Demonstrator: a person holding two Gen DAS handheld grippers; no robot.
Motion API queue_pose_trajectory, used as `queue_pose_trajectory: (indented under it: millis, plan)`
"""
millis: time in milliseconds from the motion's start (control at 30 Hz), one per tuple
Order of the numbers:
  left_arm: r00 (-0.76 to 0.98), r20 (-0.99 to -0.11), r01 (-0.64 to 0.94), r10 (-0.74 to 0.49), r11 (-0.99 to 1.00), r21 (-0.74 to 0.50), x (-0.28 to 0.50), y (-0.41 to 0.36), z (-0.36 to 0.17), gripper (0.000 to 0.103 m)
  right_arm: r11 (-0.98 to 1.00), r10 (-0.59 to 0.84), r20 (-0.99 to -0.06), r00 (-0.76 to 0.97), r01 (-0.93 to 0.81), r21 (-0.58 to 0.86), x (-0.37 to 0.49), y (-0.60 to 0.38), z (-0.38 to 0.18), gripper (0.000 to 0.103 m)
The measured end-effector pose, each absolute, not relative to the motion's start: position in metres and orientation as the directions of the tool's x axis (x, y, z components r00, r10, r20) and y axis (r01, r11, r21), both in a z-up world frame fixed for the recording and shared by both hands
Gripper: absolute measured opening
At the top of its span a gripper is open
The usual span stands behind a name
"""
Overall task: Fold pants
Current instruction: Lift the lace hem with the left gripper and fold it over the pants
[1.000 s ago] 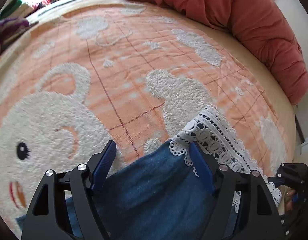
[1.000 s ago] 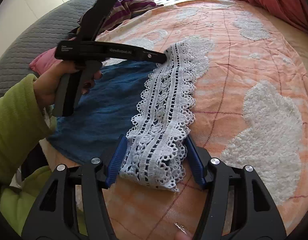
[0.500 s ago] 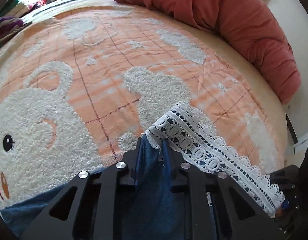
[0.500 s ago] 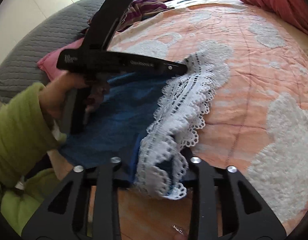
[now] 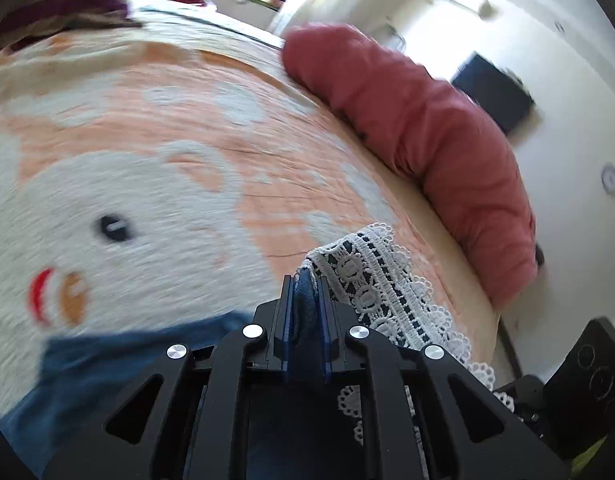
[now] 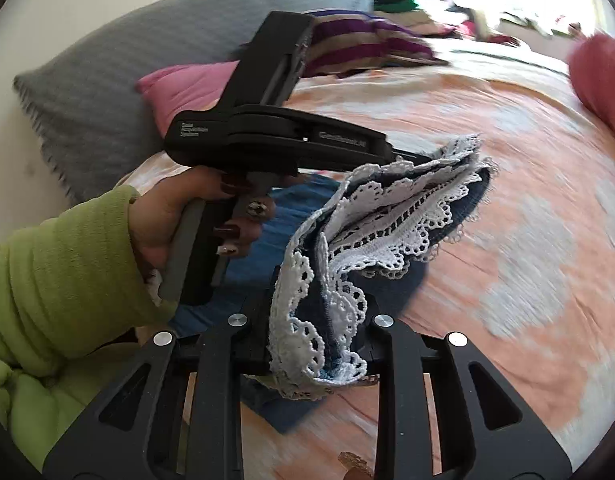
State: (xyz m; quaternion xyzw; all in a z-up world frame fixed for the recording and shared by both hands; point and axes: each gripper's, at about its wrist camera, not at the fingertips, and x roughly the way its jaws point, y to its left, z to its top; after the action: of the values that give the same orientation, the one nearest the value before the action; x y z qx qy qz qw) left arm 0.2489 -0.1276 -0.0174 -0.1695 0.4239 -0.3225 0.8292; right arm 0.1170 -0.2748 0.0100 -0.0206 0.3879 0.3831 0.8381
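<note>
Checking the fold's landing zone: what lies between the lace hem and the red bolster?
Only bare orange blanket between lace hem and red bolster, in the left wrist view.

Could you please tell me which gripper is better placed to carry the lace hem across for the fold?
Probably neither alone: left gripper and right gripper each pinch the blue lace-trimmed pants, so both should move together.

Upper left of the right-wrist view, the left gripper (image 6: 403, 155) bears small white print, blurred; "Data Acquisition System" is barely legible.
</note>
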Motion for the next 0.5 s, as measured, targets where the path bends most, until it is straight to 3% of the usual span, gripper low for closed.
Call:
queue_pose_trajectory:
  millis: [233,433,500]
  plan:
    - [0.525,-0.63,0.18,-0.573,0.798,-0.576,0.228,-0.042,-0.032,0.012,0.634,0.613,-0.721,0.322,-0.745,0.206,0.117,-0.204,-0.004,0.018]
    - [0.643,-0.611,0.001,-0.462,0.798,-0.602,0.19,0.041,-0.027,0.033,0.587,0.574,-0.771,0.276,-0.795,0.152,0.107,-0.155,-0.021,0.018]
    - [0.652,-0.606,-0.02,-0.455,0.789,-0.614,0.182,0.056,-0.03,0.039,0.567,0.567,-0.781,0.261,-0.811,0.141,0.102,-0.142,-0.025,0.025]
